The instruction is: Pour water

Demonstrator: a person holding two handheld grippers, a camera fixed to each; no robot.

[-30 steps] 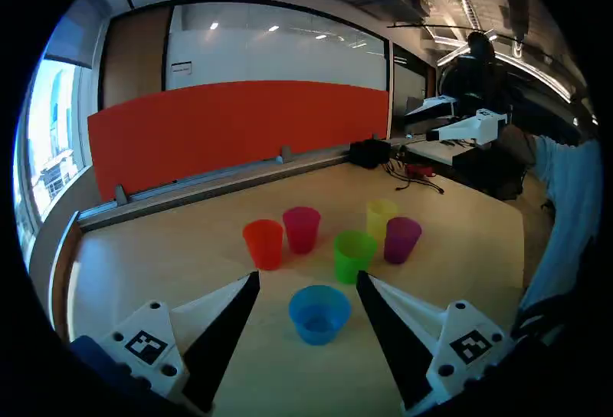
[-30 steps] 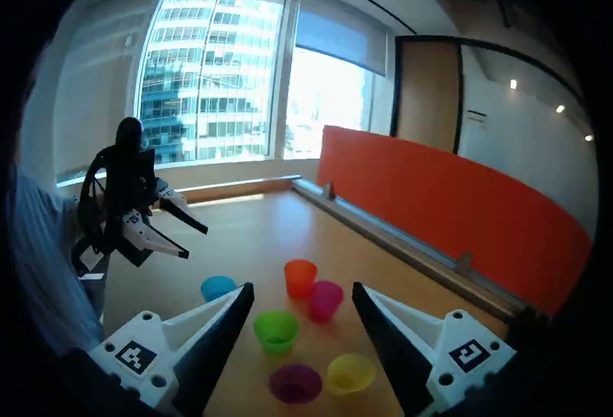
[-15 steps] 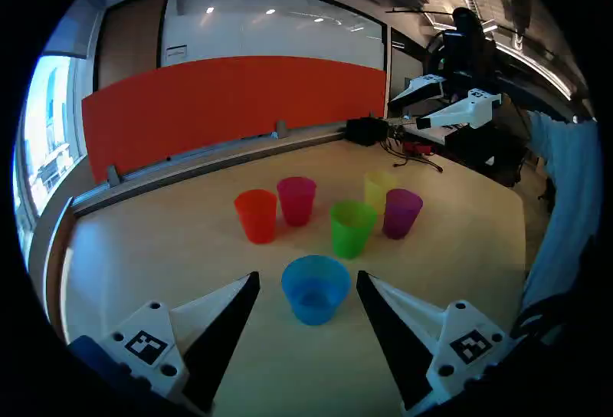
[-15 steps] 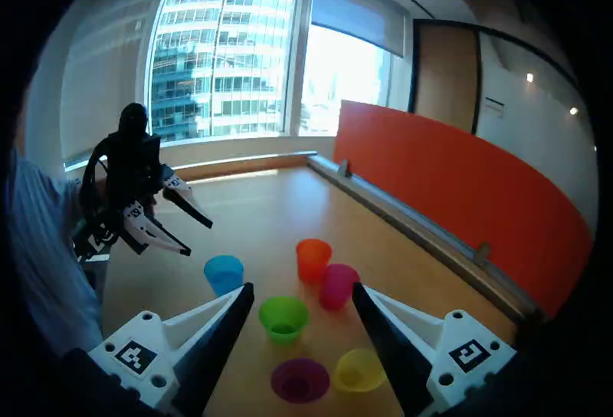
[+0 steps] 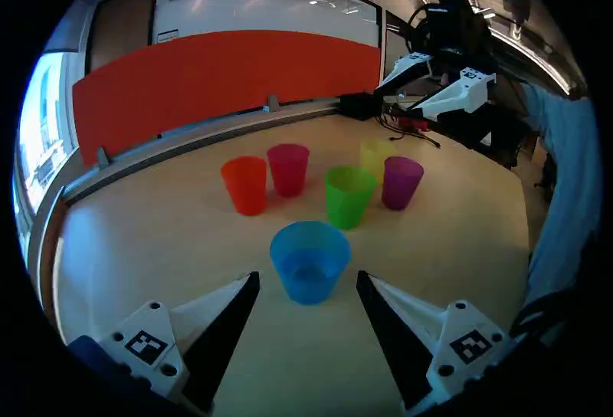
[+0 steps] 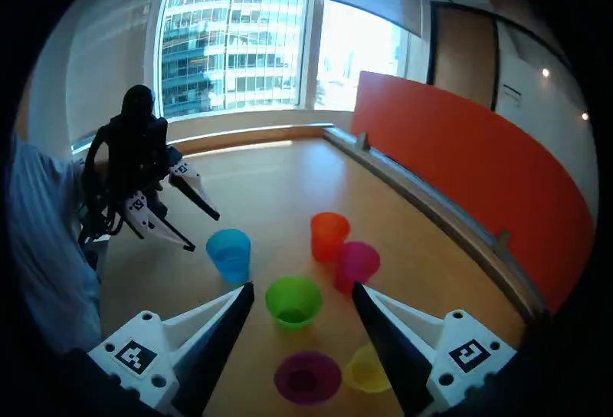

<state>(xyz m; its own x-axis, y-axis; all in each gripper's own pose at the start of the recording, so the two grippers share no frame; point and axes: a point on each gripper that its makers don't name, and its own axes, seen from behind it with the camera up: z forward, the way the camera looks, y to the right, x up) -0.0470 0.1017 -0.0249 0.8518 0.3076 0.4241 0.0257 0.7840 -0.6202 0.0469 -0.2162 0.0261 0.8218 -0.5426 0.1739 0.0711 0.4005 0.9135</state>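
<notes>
Closing in on the blue cup (image 5: 309, 261), the left gripper (image 5: 306, 274) has come forward and lower over the last second. The cup now looms just ahead of its wide-spread fingers, untouched and not yet between them. That suggests grasping this cup is the step in hand, though whether it holds water cannot be told. It stands upright on the bench (image 5: 153, 248), nearest. The orange cup (image 5: 244, 184), pink cup (image 5: 288, 169), green cup (image 5: 348, 196), yellow cup (image 5: 374, 158) and purple cup (image 5: 401, 182) cluster farther back. In the right gripper view, the right gripper (image 6: 303, 287), fingers also wide and empty, has dropped toward that cluster. The green cup now sits at its fingertips where earlier it lay farther ahead. The cups themselves have not shifted.
</notes>
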